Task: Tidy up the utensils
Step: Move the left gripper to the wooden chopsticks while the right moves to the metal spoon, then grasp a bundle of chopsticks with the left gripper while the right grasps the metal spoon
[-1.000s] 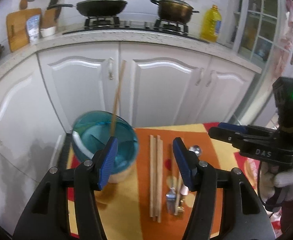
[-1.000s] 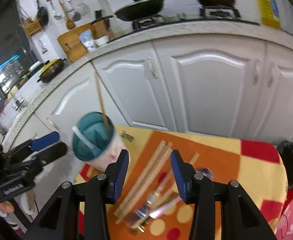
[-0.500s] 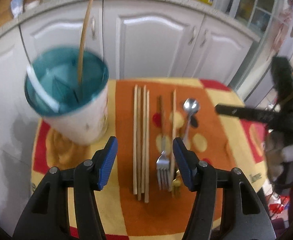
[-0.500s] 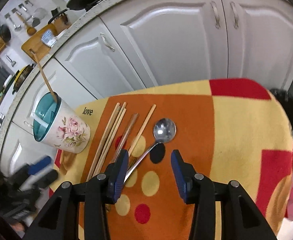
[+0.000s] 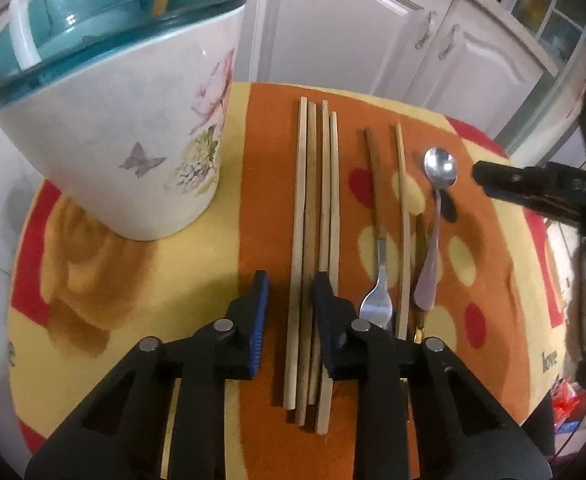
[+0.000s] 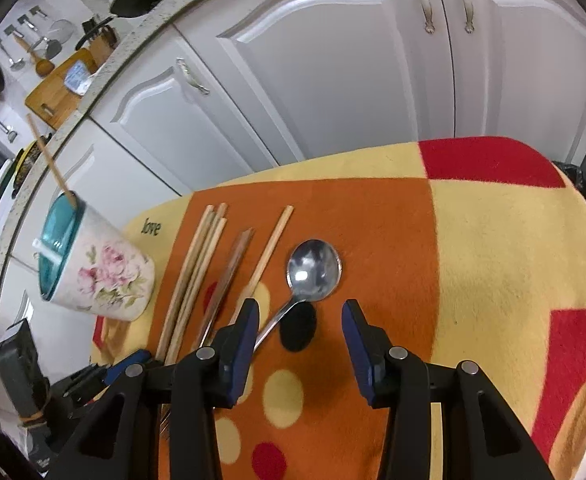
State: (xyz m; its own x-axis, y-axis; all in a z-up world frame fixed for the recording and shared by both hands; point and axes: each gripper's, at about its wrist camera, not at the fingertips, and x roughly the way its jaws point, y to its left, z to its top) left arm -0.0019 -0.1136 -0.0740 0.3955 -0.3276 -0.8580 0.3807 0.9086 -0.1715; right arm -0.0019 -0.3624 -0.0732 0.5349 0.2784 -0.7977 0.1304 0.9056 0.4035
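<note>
Left wrist view: the left gripper (image 5: 289,292) is low over the chopsticks (image 5: 313,248), four pale sticks lying side by side on the orange cloth (image 5: 269,184). Its jaws are closing, with the two leftmost sticks between them; the pads do not yet appear to press on the wood, and the right pad sits over a third stick.

Judgement on the step in hand: the grasp would go better if the jaws straddled a clean pair, gripped near the thick ends and lifted level, so that neighbouring sticks are not dragged along. A pad riding on top of a stick risks a skewed or partial pickup.

Right wrist view: the right gripper (image 6: 301,320) hangs above the spoon (image 6: 313,270), fingers apart and empty, the spoon handle running under the left finger. A fork (image 5: 377,300) and two thinner sticks lie between chopsticks and spoon.

Container: the cup (image 5: 129,120), floral with a teal inside, stands just left of the chopsticks, apart from them. It holds one wooden stick leaning on the rim and a white piece on its inner wall; what that piece is, I cannot tell.
</note>
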